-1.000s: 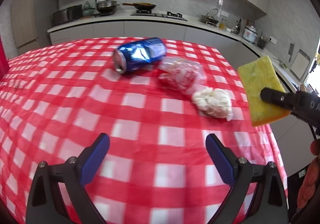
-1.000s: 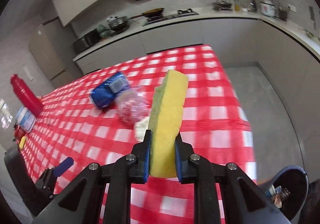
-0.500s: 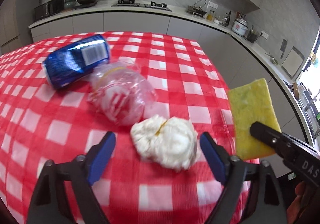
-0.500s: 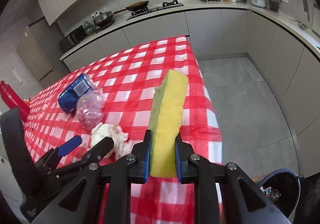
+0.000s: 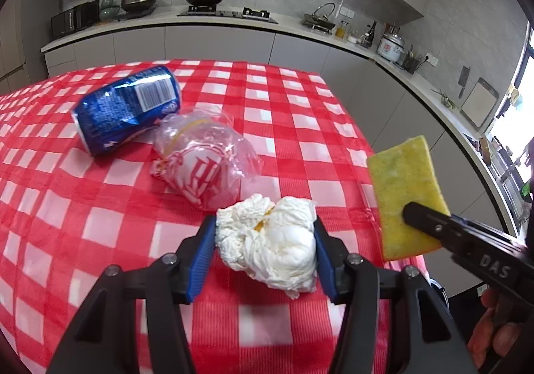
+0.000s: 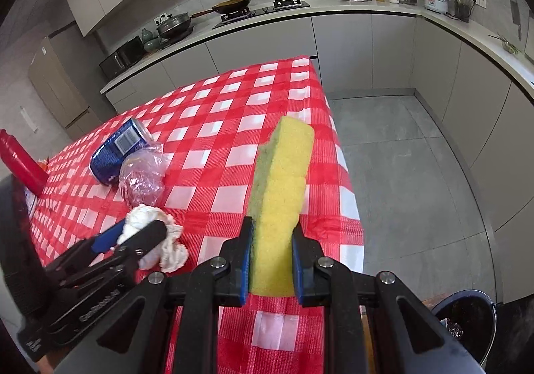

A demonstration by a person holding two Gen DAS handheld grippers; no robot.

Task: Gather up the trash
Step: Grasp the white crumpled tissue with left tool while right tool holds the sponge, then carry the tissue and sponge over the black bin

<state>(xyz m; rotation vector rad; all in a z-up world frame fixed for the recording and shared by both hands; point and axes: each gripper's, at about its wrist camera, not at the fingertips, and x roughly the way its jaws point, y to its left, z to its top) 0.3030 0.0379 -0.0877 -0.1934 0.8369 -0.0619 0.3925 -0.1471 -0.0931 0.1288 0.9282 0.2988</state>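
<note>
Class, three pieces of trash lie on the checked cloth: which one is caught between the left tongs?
The crumpled white tissue wad; the left tongs are closed on it, while the blue can and clear plastic bag lie untouched.

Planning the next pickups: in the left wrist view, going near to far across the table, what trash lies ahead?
Crumpled white tissue, clamped in the left tool → clear plastic bag with red print → dented blue can on its side.
</note>
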